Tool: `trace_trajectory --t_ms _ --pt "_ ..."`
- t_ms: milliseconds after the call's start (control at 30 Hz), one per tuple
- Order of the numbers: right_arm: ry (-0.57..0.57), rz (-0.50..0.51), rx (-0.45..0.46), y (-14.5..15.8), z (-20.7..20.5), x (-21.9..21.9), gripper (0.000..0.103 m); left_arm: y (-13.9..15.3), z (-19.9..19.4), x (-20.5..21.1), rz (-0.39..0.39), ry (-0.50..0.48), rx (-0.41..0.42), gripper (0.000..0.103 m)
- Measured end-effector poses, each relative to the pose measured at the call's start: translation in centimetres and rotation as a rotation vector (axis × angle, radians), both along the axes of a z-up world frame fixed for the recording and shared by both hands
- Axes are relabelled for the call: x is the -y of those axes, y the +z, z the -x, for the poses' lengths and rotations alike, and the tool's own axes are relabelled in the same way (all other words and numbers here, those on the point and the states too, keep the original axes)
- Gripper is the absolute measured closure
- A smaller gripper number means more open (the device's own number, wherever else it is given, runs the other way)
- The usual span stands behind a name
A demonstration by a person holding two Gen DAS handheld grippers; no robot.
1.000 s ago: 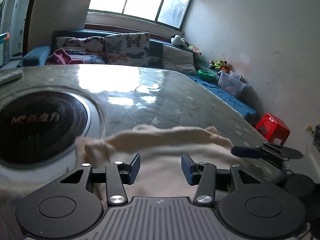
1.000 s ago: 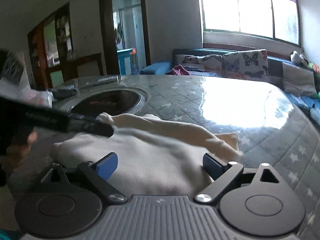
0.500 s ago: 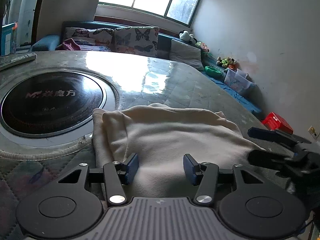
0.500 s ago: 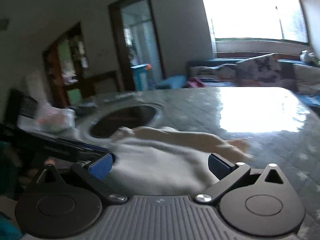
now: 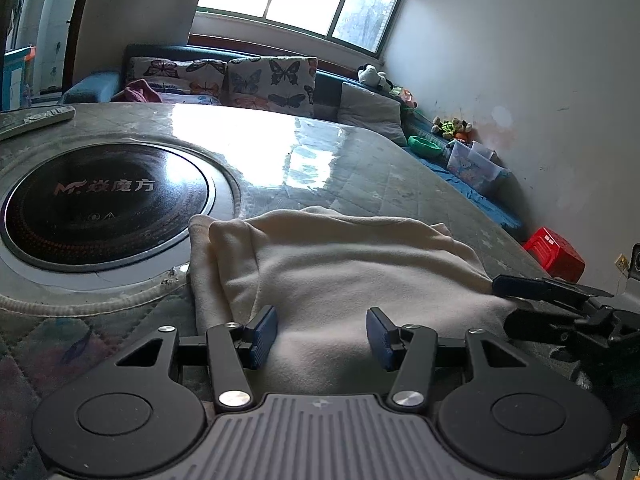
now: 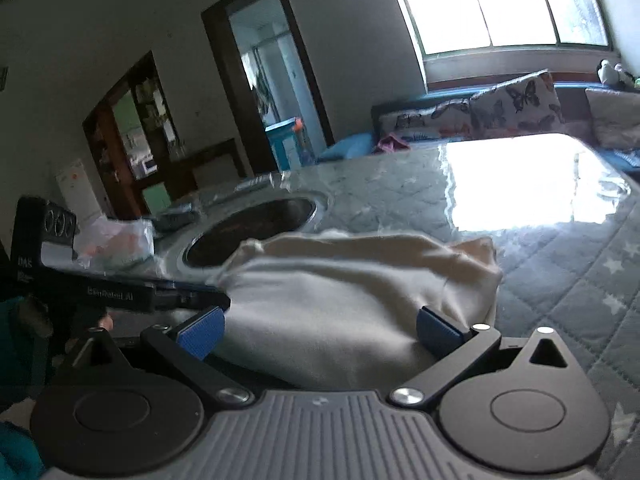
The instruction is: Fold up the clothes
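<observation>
A cream garment (image 5: 344,264) lies folded in layers on the quilted table (image 5: 360,184), beside the round cooktop. My left gripper (image 5: 322,338) is open, its blue pads astride the garment's near edge, holding nothing. My right gripper (image 6: 318,330) is wide open over the same garment (image 6: 340,292) from the right side, empty. The right gripper's fingers (image 5: 536,288) show at the right of the left wrist view, at the garment's right edge. The left gripper (image 6: 120,296) shows at the left of the right wrist view.
A black round induction cooktop (image 5: 100,200) is set into the table left of the garment. A remote (image 5: 36,120) lies at the far left. A sofa with butterfly cushions (image 5: 264,80) stands behind the table. A red stool (image 5: 556,252) stands on the floor at right. Plastic bags (image 6: 116,240) lie on the table's far side.
The garment has come down and now lies flat and folded on the table. Both grippers have drawn back slightly toward its near edge and stay open.
</observation>
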State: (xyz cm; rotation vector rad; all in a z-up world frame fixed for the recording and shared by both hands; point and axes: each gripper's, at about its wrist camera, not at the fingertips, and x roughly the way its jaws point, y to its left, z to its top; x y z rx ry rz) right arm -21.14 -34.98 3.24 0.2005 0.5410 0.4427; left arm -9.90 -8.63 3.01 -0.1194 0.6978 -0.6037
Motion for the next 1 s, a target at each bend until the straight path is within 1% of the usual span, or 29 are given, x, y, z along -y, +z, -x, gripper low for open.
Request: trace_trajectory --t_ms 67,100,233,333,367,467,567,667,767,833,900,1000 --pt "0.006 0.003 -0.018 -0.7 -0.2 0.0 0.000 0.0 0.1 0.0 0.000 0.001 0.000 0.049" --pt "0.009 0.002 -0.004 -0.9 0.0 0.0 0.000 0.0 0.1 0.0 0.000 0.002 0.000 0.049" --pt "0.011 -0.065 -0.053 -0.4 -0.4 0.6 0.000 0.5 0.1 -0.4 -0.002 0.007 0.001 0.046" --pt "0.004 -0.076 -0.067 0.2 -0.8 0.8 0.000 1.0 0.4 -0.7 -0.013 0.032 0.019 0.041" --pt "-0.006 -0.047 -0.045 0.6 -0.8 0.4 0.000 1.2 0.5 -0.8 -0.022 0.044 0.031 0.037" --pt "-0.027 0.064 0.047 1.6 -0.6 -1.3 0.000 1.2 0.4 -1.4 -0.043 0.076 0.042 0.037" --pt "-0.046 0.160 0.103 2.0 -1.1 -3.3 0.000 1.0 0.3 -1.7 -0.065 0.094 0.035 0.037" --pt "-0.081 0.287 0.086 1.4 -2.1 -5.2 0.000 0.8 0.5 -1.6 -0.090 0.092 0.049 0.037" --pt "-0.066 0.397 0.054 0.1 -2.8 -7.0 0.000 0.5 0.6 -1.5 -0.114 0.089 0.058 0.037" --pt "-0.066 0.433 0.046 -0.6 -2.7 -7.6 0.000 0.3 0.6 -1.7 -0.116 0.089 0.055 0.037" --pt "-0.070 0.426 0.042 -0.6 -2.7 -7.6 0.000 0.2 0.6 -1.8 -0.118 0.093 0.050 0.035" --pt "-0.065 0.404 0.026 -0.2 -2.7 -7.5 0.000 0.9 0.7 -1.9 -0.113 0.095 0.058 0.035"
